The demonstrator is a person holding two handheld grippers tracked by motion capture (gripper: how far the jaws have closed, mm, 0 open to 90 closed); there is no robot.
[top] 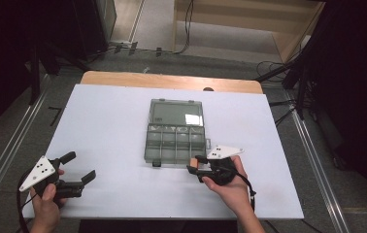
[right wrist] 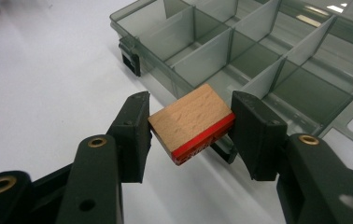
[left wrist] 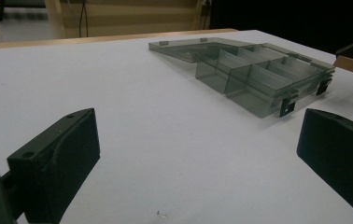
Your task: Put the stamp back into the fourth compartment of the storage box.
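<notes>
A small wooden block with a red edge (right wrist: 191, 123) sits clamped between the black jaws of my right gripper (right wrist: 191, 126), just in front of the near edge of the organiser box. From above, the block (top: 192, 161) and right gripper (top: 196, 165) hover at the box's front right corner. The grey see-through organiser box (top: 175, 137) lies open mid-table, lid folded back, its several compartments (right wrist: 240, 56) empty. My left gripper (top: 80, 167) rests at the table's front left, jaws spread wide with nothing between them. Its own view shows the box (left wrist: 258, 79) off to the right.
The white tabletop (top: 108, 126) has free room left and right of the box. A wooden strip (top: 172, 80) edges the far side. Metal rails and cables run along the floor on both sides of the table.
</notes>
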